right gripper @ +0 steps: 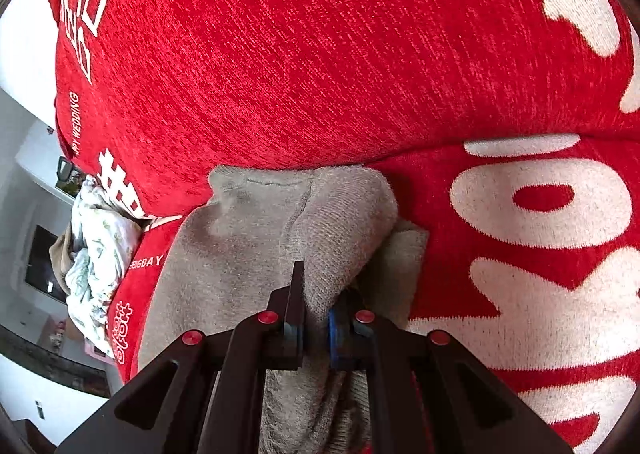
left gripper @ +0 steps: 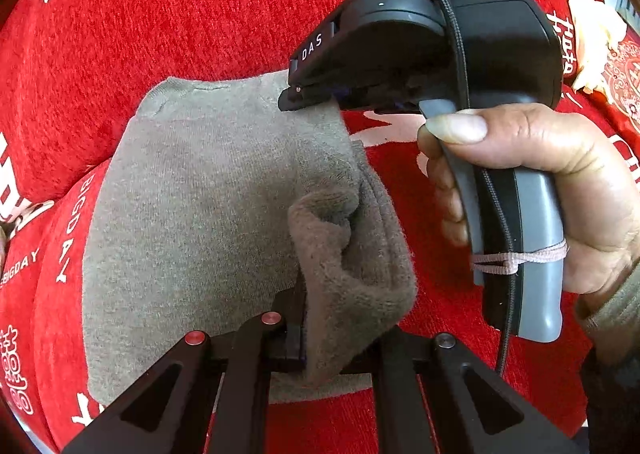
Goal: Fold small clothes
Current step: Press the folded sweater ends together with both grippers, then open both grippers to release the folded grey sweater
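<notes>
A grey sock [left gripper: 200, 214] is lying on a red cover [left gripper: 180, 14] printed with white lettering, its flat body spreading left while one end is being lifted off the fabric. The left gripper [left gripper: 316, 338] is clamped on a bunched fold at the near right edge, and the right gripper [right gripper: 316, 330], seen across in the left view as a black unit [left gripper: 308, 100] held by the right hand [left gripper: 560, 190], is pinched on the far edge. From its own camera, its jaws are closing tight on a raised ridge of the knit, with a second layer showing just beside and under it. The sock's long axis is running roughly from one gripper to the other, so both are sharing one edge, the left nearer the loose thick end. Judging from this, the next move is carrying that held edge over the flat part to the left. A pile of pale patterned cloth [right gripper: 100, 238] is sitting well apart at the cover's edge.
</notes>
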A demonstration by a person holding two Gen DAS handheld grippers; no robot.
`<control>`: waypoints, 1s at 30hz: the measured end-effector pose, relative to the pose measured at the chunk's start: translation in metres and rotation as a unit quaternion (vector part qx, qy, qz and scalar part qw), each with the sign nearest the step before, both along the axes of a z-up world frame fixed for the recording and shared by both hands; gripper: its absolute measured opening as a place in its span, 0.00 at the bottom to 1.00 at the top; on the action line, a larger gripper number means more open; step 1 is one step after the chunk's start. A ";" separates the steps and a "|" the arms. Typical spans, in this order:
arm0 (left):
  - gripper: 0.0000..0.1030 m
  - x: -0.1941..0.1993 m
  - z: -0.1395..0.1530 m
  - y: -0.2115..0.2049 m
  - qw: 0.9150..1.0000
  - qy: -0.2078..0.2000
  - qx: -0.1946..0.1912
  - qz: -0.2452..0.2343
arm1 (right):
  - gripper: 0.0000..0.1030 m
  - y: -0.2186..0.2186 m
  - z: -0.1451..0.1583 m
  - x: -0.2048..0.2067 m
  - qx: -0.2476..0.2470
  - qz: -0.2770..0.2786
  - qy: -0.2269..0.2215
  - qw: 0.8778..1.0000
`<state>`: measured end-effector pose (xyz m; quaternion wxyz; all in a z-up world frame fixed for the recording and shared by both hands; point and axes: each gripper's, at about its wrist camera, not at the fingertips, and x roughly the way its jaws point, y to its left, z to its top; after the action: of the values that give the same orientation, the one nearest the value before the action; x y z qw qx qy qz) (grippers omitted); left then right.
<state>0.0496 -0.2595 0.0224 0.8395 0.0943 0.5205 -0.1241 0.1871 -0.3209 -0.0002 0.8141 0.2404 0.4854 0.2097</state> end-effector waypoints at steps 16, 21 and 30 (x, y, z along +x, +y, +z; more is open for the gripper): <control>0.80 -0.022 0.020 0.009 0.999 0.017 -0.039 0.021 | 0.72 -0.033 0.038 -0.041 -0.009 -0.083 -0.014 0.996; 0.80 -0.032 0.027 0.020 0.999 0.015 -0.043 0.016 | 0.73 -0.013 0.056 -0.057 -0.020 -0.058 -0.033 0.998; 0.80 -0.046 0.049 0.099 0.993 -0.011 -0.117 0.031 | 0.78 0.034 0.077 -0.110 -0.003 0.019 -0.076 0.997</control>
<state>0.0041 -0.1606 0.0713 0.8538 -0.0197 0.4961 -0.1568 0.0776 -0.2872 0.0764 0.8451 0.2121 0.4275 0.2408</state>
